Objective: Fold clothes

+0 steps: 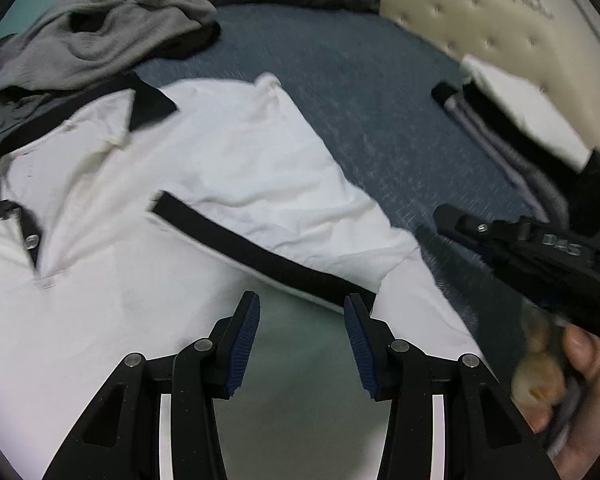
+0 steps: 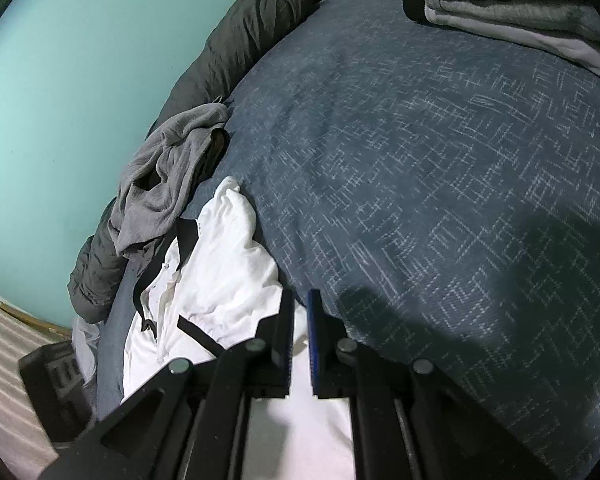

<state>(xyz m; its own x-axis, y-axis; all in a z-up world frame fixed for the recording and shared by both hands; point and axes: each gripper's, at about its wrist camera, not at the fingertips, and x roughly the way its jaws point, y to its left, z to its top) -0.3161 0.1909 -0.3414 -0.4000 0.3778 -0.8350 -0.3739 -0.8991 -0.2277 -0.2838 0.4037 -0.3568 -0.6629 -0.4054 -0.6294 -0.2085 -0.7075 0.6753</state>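
a white polo shirt [image 1: 228, 168] with a black collar and black sleeve trim lies spread on the bed [image 1: 380, 92], which is covered in dark blue fabric with a pale crosshatch pattern. its collar end points toward a crumpled grey garment [image 1: 100, 32] that rests partly on the shirt's collar edge. one sleeve is folded in over the shirt's body, its black band [image 1: 256, 252] running slantwise across the white cloth.

the left gripper [image 1: 302, 308] hangs over the lower body of the shirt, its jaws set wide apart with nothing between them; the end of the black band lies just beside the tip of one finger. the right gripper [image 1: 540, 256] shows at the shirt's side edge in the left wrist view, held in a hand [image 1: 572, 384].

in the right wrist view, the right gripper [image 2: 300, 308] has its jaws drawn nearly together, with white shirt cloth [image 2: 228, 264] showing in the narrow gap; whether they actually pinch it cannot be told. the shirt bunches up ahead of them.

on the far side of the bed from the shirt sits a stack of folded clothes [image 2: 520, 20] in black, grey and white. a dark quilted cover [image 2: 236, 52] is bunched along the bed's edge beyond the grey garment, against a teal wall [image 2: 80, 80]. a padded headboard [image 1: 480, 12] rises behind the folded stack.
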